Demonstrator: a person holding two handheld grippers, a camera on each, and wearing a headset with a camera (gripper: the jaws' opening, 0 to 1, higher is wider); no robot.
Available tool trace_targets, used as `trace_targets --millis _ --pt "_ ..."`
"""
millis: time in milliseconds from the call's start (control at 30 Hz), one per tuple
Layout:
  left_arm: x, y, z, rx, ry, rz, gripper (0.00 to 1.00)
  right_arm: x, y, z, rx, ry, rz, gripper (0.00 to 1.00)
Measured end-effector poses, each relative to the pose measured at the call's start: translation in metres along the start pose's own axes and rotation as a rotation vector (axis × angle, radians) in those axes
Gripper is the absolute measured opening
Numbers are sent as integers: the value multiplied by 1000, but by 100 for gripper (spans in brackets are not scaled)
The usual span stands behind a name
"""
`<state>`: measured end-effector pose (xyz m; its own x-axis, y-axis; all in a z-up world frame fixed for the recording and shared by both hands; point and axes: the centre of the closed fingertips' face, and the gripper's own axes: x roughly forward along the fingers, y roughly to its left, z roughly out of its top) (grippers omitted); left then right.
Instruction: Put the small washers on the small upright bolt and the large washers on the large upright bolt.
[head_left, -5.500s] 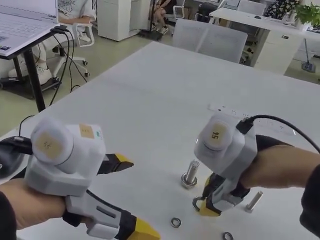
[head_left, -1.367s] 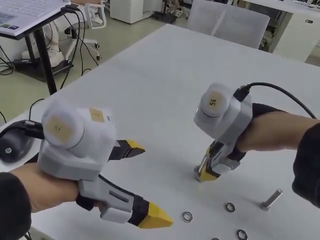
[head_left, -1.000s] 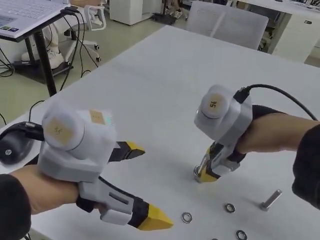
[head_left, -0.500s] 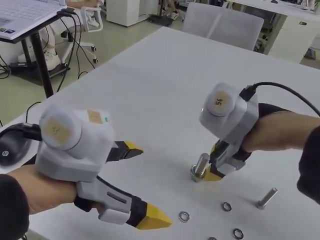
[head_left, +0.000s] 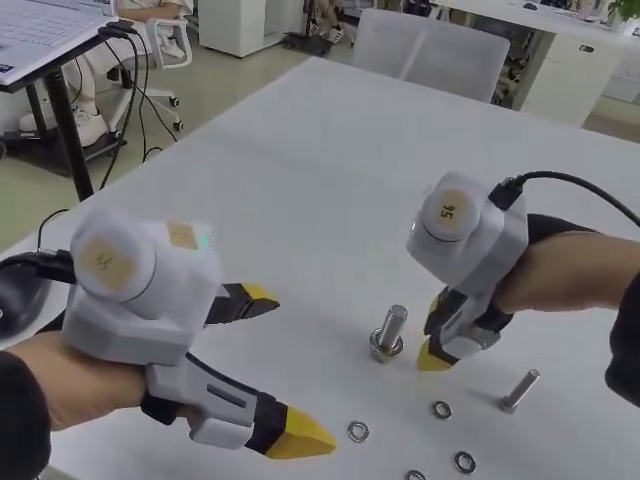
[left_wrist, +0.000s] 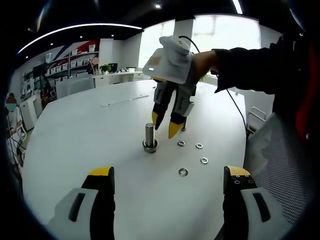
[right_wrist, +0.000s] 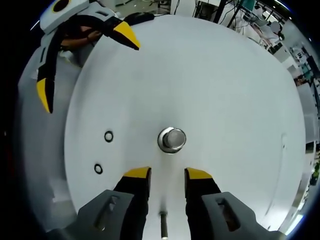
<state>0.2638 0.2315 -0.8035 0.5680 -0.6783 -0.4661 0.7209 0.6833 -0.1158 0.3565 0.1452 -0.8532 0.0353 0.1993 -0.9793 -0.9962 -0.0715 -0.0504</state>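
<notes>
In the head view we see the left gripper (head_left: 278, 365) spread wide and empty. The right gripper (head_left: 436, 357), marked 56, hangs tip-down with the steel-grey upright bolt (head_left: 389, 331) just beside its tips. In the left gripper view, four small washers (left_wrist: 183, 172) lie loose ahead of our wide-apart jaws. In the right gripper view our jaws stand slightly parted and empty, with the bolt just beyond them.
</notes>
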Motion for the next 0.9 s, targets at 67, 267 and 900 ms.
trace_targets --millis 67,267,900 --pt "0 0 1 2 -1 -1 90 0 3 -2 1 3 0 28" --pt "-1 -1 4 11 -3 -4 90 -1 12 -10 9 8 3 27" --pt "-1 -9 10 35 0 -17 90 9 37 -34 16 45 24 26"
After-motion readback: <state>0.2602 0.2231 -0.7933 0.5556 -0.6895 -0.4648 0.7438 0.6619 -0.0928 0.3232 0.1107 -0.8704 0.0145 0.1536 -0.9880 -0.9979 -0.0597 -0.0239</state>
